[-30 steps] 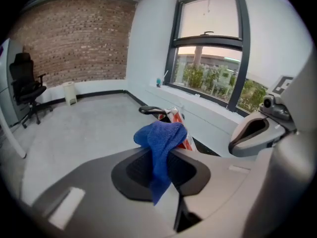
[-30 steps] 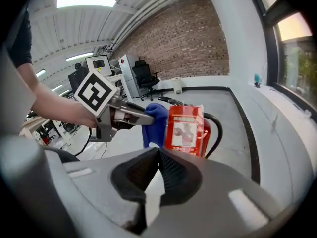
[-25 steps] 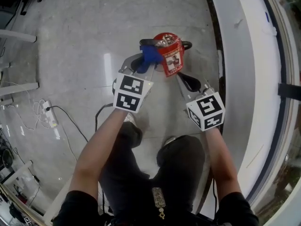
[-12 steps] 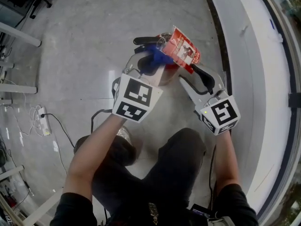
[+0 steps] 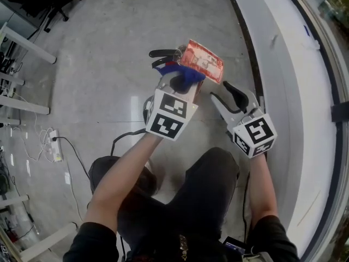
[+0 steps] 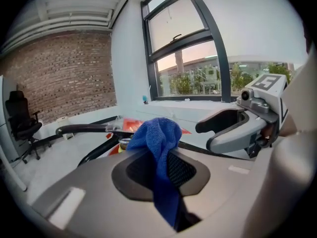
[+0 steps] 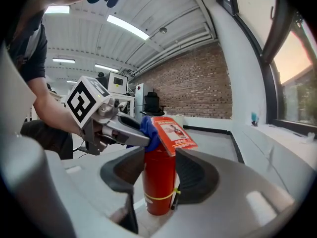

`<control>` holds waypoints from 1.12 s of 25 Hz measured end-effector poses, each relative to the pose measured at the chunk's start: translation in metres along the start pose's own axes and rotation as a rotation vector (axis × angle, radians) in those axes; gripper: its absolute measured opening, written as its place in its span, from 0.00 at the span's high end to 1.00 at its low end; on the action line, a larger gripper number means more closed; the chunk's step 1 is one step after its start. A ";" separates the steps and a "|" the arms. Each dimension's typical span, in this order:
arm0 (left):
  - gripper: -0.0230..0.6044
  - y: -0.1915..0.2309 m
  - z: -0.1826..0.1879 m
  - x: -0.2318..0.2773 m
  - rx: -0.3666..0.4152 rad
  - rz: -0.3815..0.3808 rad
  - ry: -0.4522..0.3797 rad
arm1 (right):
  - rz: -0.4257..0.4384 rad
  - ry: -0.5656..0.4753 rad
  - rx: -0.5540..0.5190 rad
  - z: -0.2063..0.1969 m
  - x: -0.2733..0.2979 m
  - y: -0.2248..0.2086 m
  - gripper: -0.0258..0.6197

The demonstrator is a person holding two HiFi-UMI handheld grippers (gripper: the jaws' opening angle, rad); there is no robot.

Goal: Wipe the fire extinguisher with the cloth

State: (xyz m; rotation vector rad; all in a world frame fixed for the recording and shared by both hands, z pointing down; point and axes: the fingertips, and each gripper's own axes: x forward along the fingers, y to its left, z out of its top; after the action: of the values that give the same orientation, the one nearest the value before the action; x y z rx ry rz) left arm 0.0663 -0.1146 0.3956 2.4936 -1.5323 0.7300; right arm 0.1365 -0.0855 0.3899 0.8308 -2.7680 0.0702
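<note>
The extinguisher (image 7: 157, 185) stands upright on the floor (image 5: 109, 48), its long axis vertical. It is a smooth, glossy red cylinder with a thin yellow band low on the body. A stiff red printed card (image 5: 203, 63) sits slanted at its neck, and a black handle (image 5: 163, 53) sticks out sideways from the top, away from the white ledge (image 5: 283, 64).

A blue cloth (image 6: 159, 135), nubbly like towelling, is bunched against the extinguisher's top, just under the card. The left claw (image 6: 163, 168) is clamped on it, a fold hanging down between the dark textured pads.

The right claw (image 7: 156, 176) sits on the ledge side of the extinguisher. Its jaws have just been opening and now stand wide. The red body shows in the gap between the curved grey fingers (image 7: 200, 175), with neither pad pressing on it.

The floor round the base is pale, polished and faintly marbled.
</note>
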 end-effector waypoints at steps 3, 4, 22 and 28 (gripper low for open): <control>0.87 -0.010 0.010 0.017 -0.042 0.004 -0.010 | -0.004 0.003 0.003 -0.005 -0.011 0.000 0.67; 0.87 -0.014 0.013 0.023 -0.053 0.003 -0.010 | -0.007 0.006 0.003 -0.006 -0.015 0.000 0.67; 0.88 0.030 -0.030 -0.028 -0.053 0.252 -0.115 | 0.111 0.040 0.048 -0.044 0.021 0.031 0.67; 0.88 0.069 -0.062 -0.029 -0.151 0.292 -0.126 | 0.124 0.062 0.046 -0.067 0.032 0.042 0.67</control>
State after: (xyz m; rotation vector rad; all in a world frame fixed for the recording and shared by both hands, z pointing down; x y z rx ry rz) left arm -0.0252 -0.1030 0.4269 2.2724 -1.9438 0.4765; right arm 0.1025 -0.0597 0.4638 0.6550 -2.7657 0.1794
